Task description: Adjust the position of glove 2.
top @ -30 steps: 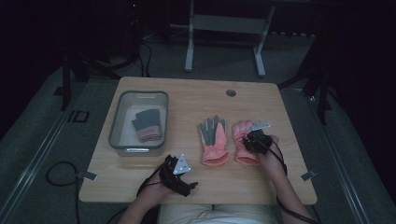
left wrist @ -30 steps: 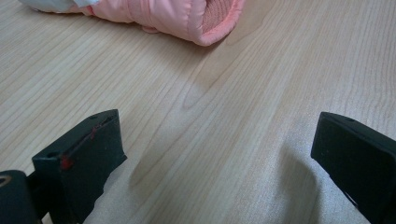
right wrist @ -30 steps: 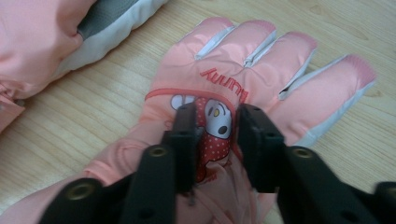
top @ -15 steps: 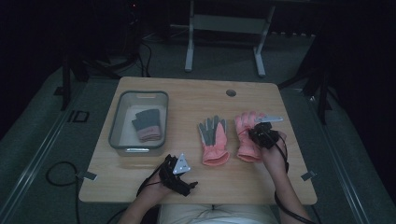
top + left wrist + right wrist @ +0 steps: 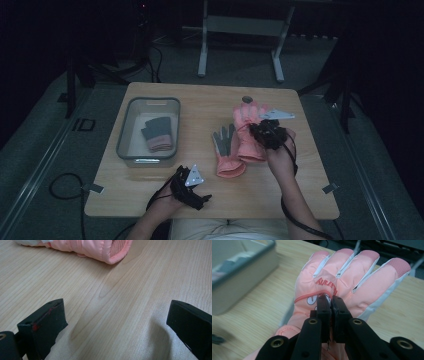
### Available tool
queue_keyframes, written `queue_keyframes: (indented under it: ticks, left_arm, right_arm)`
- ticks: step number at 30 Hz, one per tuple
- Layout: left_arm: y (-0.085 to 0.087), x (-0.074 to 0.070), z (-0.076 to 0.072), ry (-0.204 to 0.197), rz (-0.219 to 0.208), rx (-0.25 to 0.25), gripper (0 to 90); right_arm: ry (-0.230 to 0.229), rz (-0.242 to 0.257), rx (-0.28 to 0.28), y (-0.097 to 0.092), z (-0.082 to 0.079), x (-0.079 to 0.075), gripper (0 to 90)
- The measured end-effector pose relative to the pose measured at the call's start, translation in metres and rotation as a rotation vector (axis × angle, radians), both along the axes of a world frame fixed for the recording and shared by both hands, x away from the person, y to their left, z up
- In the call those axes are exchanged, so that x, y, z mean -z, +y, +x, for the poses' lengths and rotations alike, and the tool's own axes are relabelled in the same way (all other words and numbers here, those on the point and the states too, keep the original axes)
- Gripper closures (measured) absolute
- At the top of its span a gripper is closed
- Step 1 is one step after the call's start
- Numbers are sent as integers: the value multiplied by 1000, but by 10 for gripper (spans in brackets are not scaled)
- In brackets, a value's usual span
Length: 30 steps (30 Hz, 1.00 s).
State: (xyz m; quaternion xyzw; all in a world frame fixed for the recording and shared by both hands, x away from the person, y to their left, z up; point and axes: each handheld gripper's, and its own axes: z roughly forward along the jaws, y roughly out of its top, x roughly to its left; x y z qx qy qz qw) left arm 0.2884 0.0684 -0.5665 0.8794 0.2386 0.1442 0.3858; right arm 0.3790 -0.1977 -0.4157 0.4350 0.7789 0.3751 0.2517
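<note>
My right gripper point(image 5: 262, 131) is shut on the back of a pink glove point(image 5: 246, 131) and holds it above the right half of the table. In the right gripper view the jaws point(image 5: 330, 303) pinch a fold of this pink glove point(image 5: 352, 275), whose fingers point away. A second pink glove point(image 5: 227, 152) with grey fingers lies flat just left of it. My left gripper point(image 5: 200, 197) rests open near the table's front edge. Between its jaws point(image 5: 115, 322) there is bare wood, and a pink glove cuff point(image 5: 100, 247) lies farther off.
A grey bin point(image 5: 148, 102) stands on the left half of the table with a dark grey and pink pair of gloves point(image 5: 157, 132) inside; its wall point(image 5: 242, 277) shows blurred in the right gripper view. A small dark round spot point(image 5: 247, 99) sits near the far edge.
My right gripper has risen and moved toward the far side, lifting the pink glove off the table. The left gripper has stayed put.
</note>
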Motion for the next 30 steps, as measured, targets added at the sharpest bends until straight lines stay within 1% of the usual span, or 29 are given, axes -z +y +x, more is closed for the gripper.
queue_keyframes:
  ticks: [1, 2, 3, 4, 6, 7, 8, 9, 10, 11, 13, 15, 16, 17, 21, 22, 24, 26, 28, 29, 30]
  left_arm:
    - [0, 0, 0, 1, 2, -1, 21]
    - [1, 0, 0, 2, 1, -1, 21]
    - [1, 0, 0, 2, 0, -1, 21]
    - [1, 0, 0, 2, 1, 1, 21]
    - [1, 0, 0, 3, 0, 1, 21]
    - [1, 0, 0, 3, 0, 2, 21]
    - [1, 0, 0, 2, -1, 2, 21]
    - [1, 0, 0, 7, -4, 2, 21]
    - [1, 0, 0, 7, -4, 2, 21]
    - [1, 0, 1, 10, -5, 1, 21]
    - [2, 0, 1, 12, -7, 2, 21]
    - [2, 0, 1, 9, -3, 5, 21]
    - [2, 0, 1, 9, -3, 5, 21]
    - [1, 0, 1, 9, -3, 6, 21]
    - [1, 0, 0, 11, -1, 8, 21]
    - [1, 0, 0, 10, -1, 8, 21]
    - [1, 0, 0, 9, -1, 8, 21]
    - [0, 0, 0, 8, 0, 9, 21]
    - [0, 0, 0, 8, 2, 9, 21]
    - [0, 0, 0, 8, 2, 9, 21]
    - [0, 0, -1, 9, 1, 9, 21]
  right_arm:
    - [-3, -2, -17, 15, -2, -3, 861]
    - [-3, -2, -17, 15, -2, -3, 861]
    - [-2, -1, -20, 21, -2, -3, 861]
    - [2, -17, -37, 32, -4, -1, 861]
    - [14, -30, -49, 40, -4, 3, 861]
    - [14, -30, -49, 40, -4, 3, 861]
    - [28, -40, -58, 46, -3, 10, 860]
    - [39, -35, -64, 48, -3, 13, 860]
    - [39, -35, -64, 48, -3, 13, 860]
    - [47, -33, -67, 50, -4, 17, 860]
    - [58, -45, -71, 54, -5, 24, 860]
    - [83, -65, -62, 58, -2, 36, 859]
    - [83, -65, -62, 58, -2, 36, 859]
    - [109, -76, -56, 59, 2, 46, 858]
    - [146, -92, -41, 61, 8, 61, 856]
    - [146, -92, -41, 61, 8, 61, 856]
    - [165, -88, -40, 62, 11, 69, 850]
    - [169, -86, -47, 63, 13, 72, 841]
    - [170, -86, -49, 63, 13, 72, 836]
    - [171, -83, -51, 63, 14, 73, 824]
    - [174, -71, -56, 63, 14, 72, 800]
